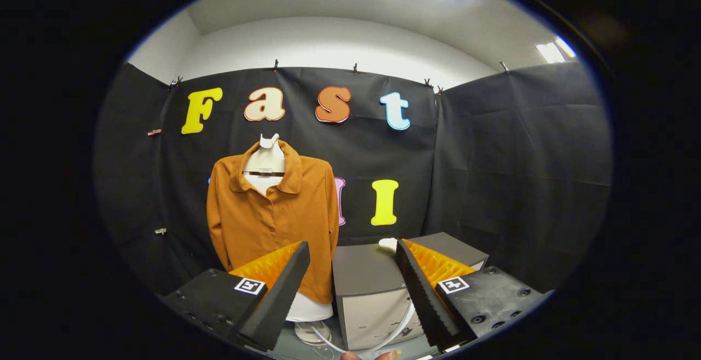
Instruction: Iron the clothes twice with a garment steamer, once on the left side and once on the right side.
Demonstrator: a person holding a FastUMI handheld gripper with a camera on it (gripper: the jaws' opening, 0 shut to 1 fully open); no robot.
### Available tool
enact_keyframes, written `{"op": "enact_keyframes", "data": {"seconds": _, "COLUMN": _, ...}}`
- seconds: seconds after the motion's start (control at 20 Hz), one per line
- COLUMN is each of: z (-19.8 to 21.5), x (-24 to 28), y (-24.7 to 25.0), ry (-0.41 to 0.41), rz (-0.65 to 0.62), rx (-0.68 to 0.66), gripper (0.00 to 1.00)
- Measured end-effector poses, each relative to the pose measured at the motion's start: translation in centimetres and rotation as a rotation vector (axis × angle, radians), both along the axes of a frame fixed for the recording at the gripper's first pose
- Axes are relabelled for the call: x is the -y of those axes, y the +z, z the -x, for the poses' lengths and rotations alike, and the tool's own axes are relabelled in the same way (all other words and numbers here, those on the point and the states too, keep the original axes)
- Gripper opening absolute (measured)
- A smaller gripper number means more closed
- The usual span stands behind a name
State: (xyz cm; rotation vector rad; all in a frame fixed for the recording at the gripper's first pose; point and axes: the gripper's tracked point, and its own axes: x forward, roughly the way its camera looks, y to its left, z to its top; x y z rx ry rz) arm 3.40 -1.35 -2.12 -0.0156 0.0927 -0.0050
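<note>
shirt: orange-brown, long sleeves, collar open, buttoned placket point(272, 215); hangs on a white mannequin torso point(265, 158), front facing the camera, beyond the left finger
mannequin base: round white foot point(312, 331) below the hem, between the fingers
cabinet: grey box point(368, 289) just right of the shirt, beyond the fingers, seen through the gap
steamer: small white piece point(388, 244) on the cabinet top, mostly hidden behind the right finger; can't tell its form
cable: white cord point(394, 331) loops down past the cabinet front toward the near edge
gripper: point(353, 258) jaws wide apart, holding nothing, level, aimed at the shirt/cabinet gap
hand: fingertips point(369, 355) just visible under the gripper
room: black cloth walls clipped along the top, white wall and ceiling lights above
</note>
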Motion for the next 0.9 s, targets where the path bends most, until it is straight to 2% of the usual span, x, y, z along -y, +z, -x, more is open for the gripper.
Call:
{"op": "enact_keyframes", "data": {"seconds": 0.3, "z": -6.9, "x": 4.0, "y": -3.2, "ry": 0.003, "rz": -0.01, "rx": -0.124, "gripper": 0.99}}
{"op": "enact_keyframes", "data": {"seconds": 0.5, "z": -12.2, "x": 6.9, "y": -6.8, "ry": 0.035, "rz": -0.022, "rx": -0.25, "gripper": 0.99}}
{"op": "enact_keyframes", "data": {"seconds": 0.9, "z": -22.5, "x": 14.3, "y": -18.0, "ry": 0.051, "rz": -0.066, "rx": -0.543, "gripper": 0.99}}
